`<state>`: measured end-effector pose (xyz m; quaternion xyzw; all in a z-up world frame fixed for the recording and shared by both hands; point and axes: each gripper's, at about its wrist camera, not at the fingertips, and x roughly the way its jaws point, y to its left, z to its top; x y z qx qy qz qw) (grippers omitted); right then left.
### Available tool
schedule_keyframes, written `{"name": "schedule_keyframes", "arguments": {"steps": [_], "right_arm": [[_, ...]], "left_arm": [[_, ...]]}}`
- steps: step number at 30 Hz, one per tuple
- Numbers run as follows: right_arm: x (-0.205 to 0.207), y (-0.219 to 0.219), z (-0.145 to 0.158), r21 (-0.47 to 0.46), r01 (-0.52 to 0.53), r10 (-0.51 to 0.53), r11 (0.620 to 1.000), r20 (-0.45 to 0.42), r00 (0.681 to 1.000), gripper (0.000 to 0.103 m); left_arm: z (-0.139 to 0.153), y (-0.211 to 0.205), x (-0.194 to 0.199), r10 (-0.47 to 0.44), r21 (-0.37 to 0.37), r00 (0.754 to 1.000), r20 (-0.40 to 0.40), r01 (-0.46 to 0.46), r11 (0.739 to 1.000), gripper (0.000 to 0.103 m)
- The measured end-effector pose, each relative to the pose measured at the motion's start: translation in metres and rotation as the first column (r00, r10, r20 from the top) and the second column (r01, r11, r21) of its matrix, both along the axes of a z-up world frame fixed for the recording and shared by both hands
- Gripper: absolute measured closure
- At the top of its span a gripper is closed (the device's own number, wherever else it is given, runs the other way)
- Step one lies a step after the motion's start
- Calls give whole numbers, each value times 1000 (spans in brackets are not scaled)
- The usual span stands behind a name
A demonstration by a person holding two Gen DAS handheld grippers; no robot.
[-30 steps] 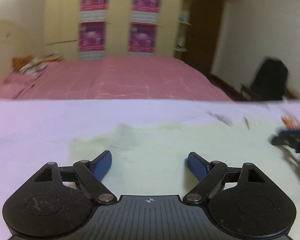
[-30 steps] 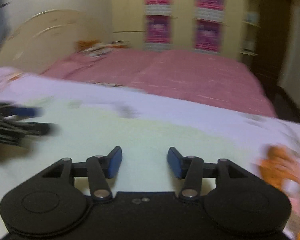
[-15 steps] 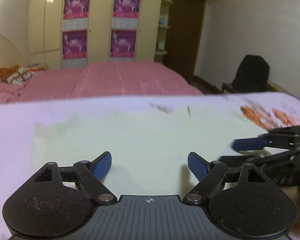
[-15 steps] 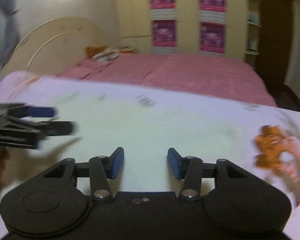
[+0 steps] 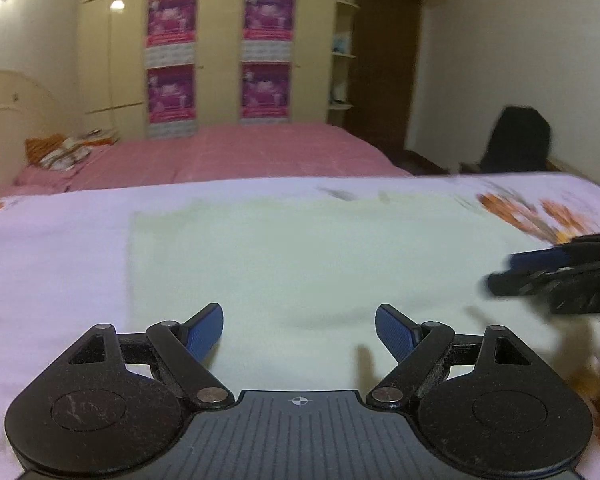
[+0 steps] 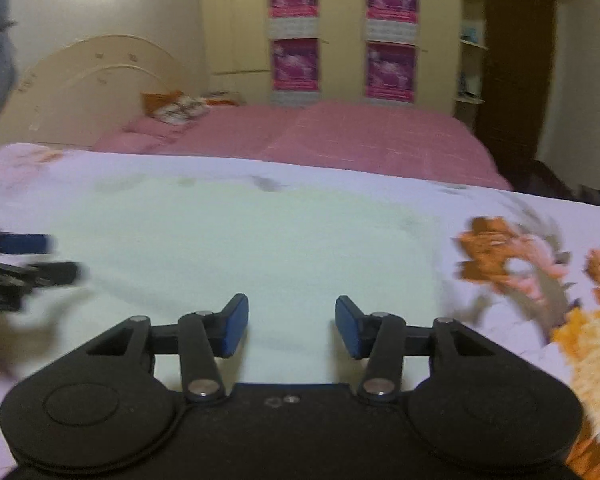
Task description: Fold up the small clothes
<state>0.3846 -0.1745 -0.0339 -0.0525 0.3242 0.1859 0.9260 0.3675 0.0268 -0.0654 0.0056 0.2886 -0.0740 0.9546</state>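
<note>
A pale yellow-green cloth (image 5: 300,252) lies flat on a lilac sheet with orange flower prints (image 5: 52,256); it also shows in the right wrist view (image 6: 240,240). My left gripper (image 5: 299,330) is open and empty, just above the cloth's near edge. My right gripper (image 6: 291,326) is open and empty over the cloth's near part. Each gripper shows in the other's view: the right one at the cloth's right side (image 5: 556,276), the left one at its left side (image 6: 20,268).
The lilac sheet (image 6: 540,320) carries orange flower prints (image 6: 512,264) to the right of the cloth. Behind it is a pink bed (image 5: 236,152) with pillows (image 5: 60,152), a cream wardrobe with purple posters (image 5: 220,56), a brown door (image 5: 384,72) and a black chair (image 5: 516,140).
Both views have swung and steadied, so more of the cloth shows. The right gripper has drawn back to the right in the left wrist view. Both grippers stay open.
</note>
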Motion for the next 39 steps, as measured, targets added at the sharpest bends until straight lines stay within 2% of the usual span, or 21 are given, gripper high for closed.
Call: {"name": "schedule_keyframes", "arguments": {"steps": [4, 6, 10, 13, 15, 17, 18, 19, 21, 24, 27, 34, 36, 39], "right_arm": [[-29, 36, -17, -48, -86, 84, 995, -46, 995, 56], [-38, 42, -25, -88, -72, 68, 994, -51, 996, 56], [-48, 23, -20, -112, 1, -6, 994, -44, 999, 56], [-48, 14, -10, -53, 53, -56, 997, -69, 996, 57], [-52, 24, -9, -27, 30, -31, 999, -63, 998, 58], [-56, 39, -14, -45, -11, 8, 999, -76, 997, 58], [-58, 45, -18, -61, -22, 17, 998, -78, 997, 61], [-64, 44, -21, -85, -21, 15, 996, -74, 997, 60], [-65, 32, -22, -77, -3, -3, 997, -78, 997, 60], [-69, -2, -19, -107, 88, -96, 990, -67, 993, 60], [-71, -33, -22, -72, 141, -146, 987, -73, 987, 60], [-72, -36, -21, -66, 155, -160, 986, -82, 984, 60], [-74, -36, -21, -69, 154, -159, 986, -84, 984, 60], [-80, -33, -10, -49, 159, -163, 986, -71, 984, 59]], "left_arm": [[-20, -15, -3, 10, 13, 997, -73, -9, 1000, 20], [-22, -6, -11, 29, 6, 997, -67, -28, 1000, 20], [-17, 14, -26, 68, -8, 994, -82, -69, 998, 20], [-12, 10, -31, 68, -82, 995, -78, -74, 994, 20], [-12, -6, -31, 48, -67, 996, -78, -53, 996, 20], [-17, -19, -33, 43, -23, 995, -87, -45, 999, 20], [-20, -18, -34, 45, -11, 994, -98, -46, 999, 20], [-24, -14, -37, 60, -6, 992, -107, -61, 998, 20], [-26, 1, -45, 82, 1, 992, -100, -83, 997, 20], [-27, 25, -55, 108, -9, 990, -96, -109, 994, 20], [-26, 25, -53, 107, 8, 989, -100, -106, 994, 20], [-24, 21, -52, 122, 10, 986, -114, -122, 993, 20], [-16, 18, -53, 140, 19, 984, -110, -138, 990, 20], [-9, 10, -51, 135, -14, 986, -100, -137, 990, 20]]}}
